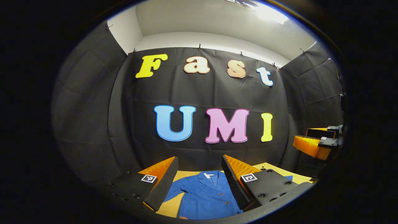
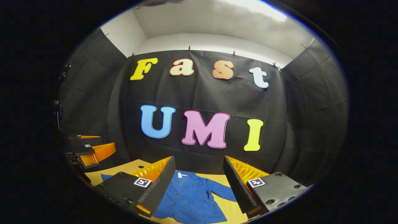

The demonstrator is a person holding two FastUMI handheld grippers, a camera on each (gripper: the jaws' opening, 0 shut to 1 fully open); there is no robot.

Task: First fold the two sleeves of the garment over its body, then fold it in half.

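Both grippers hover open above a blue jacket spread flat, no fold begun.

In the left gripper view, the left gripper (image 1: pixel 199 183) has its fingers spread wide and holds nothing; the blue jacket (image 1: pixel 205 196) lies below and ahead of it on the yellow table (image 1: pixel 279 171), collar away from the gripper, one sleeve (image 1: pixel 174 191) reaching out under the left-hand finger. Far to its right the right gripper (image 1: pixel 320 141) hangs in the air. In the right gripper view that gripper (image 2: pixel 199 183) is likewise wide and empty, the jacket (image 2: pixel 189 199) beneath it, the other sleeve (image 2: pixel 222 190) lying out toward its right-hand finger. The cloth looks light, soft and limp, so it should drape and wrinkle; I would pinch each sleeve near the cuff. No containers are about.
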